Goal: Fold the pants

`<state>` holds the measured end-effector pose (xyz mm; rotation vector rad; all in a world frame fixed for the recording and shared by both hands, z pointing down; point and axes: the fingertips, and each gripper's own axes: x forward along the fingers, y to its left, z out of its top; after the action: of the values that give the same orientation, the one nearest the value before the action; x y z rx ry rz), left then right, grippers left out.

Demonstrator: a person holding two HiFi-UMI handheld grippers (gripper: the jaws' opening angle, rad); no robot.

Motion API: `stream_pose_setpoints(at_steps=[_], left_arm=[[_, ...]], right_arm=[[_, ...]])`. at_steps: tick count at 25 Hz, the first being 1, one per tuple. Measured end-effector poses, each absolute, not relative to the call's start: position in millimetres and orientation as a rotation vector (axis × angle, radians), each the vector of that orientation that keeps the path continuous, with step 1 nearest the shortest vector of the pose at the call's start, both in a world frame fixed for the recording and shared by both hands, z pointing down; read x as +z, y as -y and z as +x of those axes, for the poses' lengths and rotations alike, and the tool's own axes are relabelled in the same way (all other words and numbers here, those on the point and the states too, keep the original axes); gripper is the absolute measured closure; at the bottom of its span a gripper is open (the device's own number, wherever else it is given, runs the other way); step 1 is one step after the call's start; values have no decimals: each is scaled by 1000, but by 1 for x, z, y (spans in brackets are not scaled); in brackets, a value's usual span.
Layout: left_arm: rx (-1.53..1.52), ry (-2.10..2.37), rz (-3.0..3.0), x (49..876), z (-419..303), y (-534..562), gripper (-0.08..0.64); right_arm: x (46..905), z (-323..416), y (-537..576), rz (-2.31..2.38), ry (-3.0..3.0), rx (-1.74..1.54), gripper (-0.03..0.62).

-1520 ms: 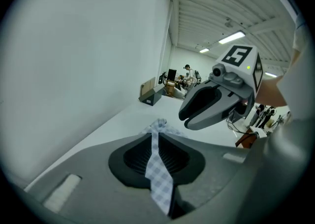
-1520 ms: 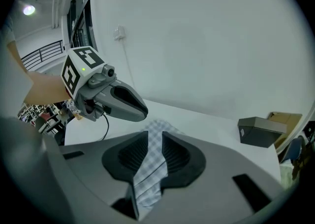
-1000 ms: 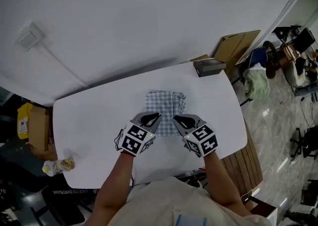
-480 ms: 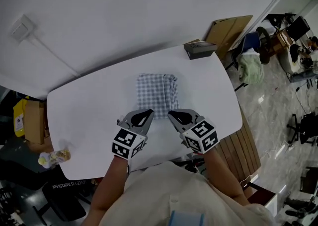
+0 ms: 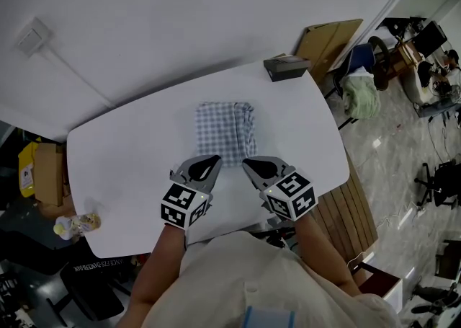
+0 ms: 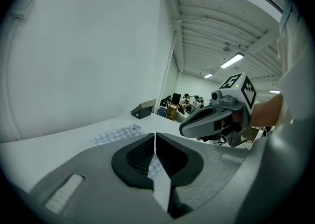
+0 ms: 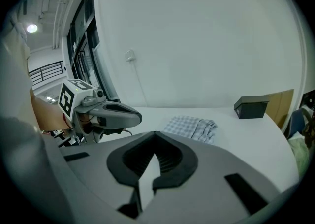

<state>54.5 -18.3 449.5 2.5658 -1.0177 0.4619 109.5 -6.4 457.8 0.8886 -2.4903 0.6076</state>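
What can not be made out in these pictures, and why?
- Head view: inner layers of the folded pants, covered by the top layer.
- Head view: what the dark box is; too small.
- Head view: the yellowish thing low at the left; small and dim.

The left hand-held gripper (image 5: 215,160) and the right hand-held gripper (image 5: 248,164) are grey moulded shells with black ribbed pads (image 6: 138,156). Each carries a cube (image 5: 184,205) of black-and-white square markers. The person wears a pale, loose shirt (image 5: 245,276).
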Motion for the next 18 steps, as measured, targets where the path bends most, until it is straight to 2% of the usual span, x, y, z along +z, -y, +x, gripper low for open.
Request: stream_pose_setpoints(at_steps=[18], left_arm=[[439,1031,2530,454,45,27,540]], right_arm=[[463,112,15,904,2471,647,577]])
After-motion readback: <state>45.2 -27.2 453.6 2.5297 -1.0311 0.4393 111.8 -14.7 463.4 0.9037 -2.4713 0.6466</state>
